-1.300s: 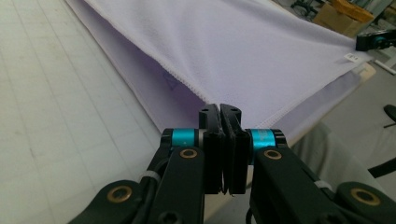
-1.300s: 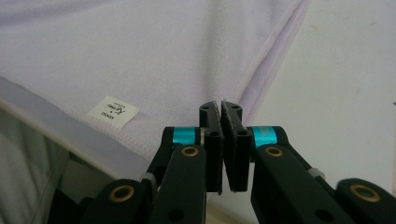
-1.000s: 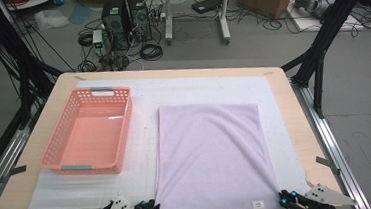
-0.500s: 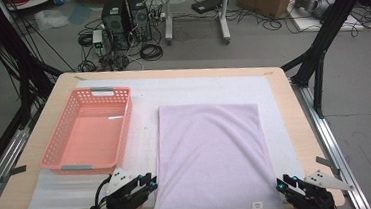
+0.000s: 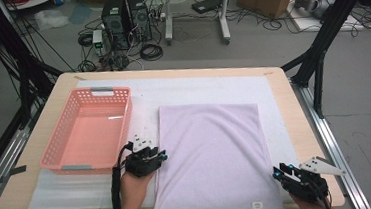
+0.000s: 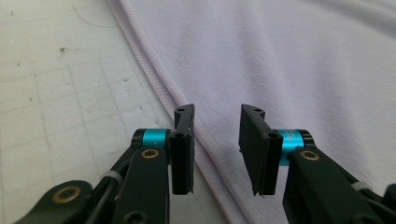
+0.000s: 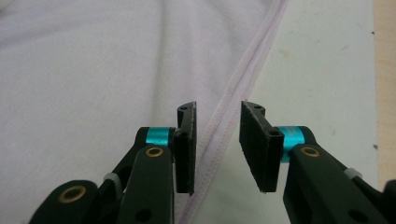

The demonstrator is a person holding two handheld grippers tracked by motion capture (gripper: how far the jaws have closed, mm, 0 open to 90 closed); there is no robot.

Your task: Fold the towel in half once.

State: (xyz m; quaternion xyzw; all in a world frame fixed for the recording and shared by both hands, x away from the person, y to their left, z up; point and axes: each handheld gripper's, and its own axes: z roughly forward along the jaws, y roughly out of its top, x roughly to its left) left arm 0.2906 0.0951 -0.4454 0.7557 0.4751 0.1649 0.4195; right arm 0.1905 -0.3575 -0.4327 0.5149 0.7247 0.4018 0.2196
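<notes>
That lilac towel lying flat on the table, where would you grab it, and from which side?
Take the towel by its stitched side hems, one hand-held gripper on each. The cloth lies flat, so only the raised edges give the jaws something to pinch. The left hand-held gripper comes in from the left edge and the right hand-held gripper from the right, each already straddling a hem with its jaws apart.

Wooden table (image 5: 40,196) is carrying a white foam mat (image 5: 207,90) covering most of its top. Lying on the mat: pink basket (image 5: 87,129) at left, lilac towel (image 5: 210,152) spread flat just beside it, right of centre.
</notes>
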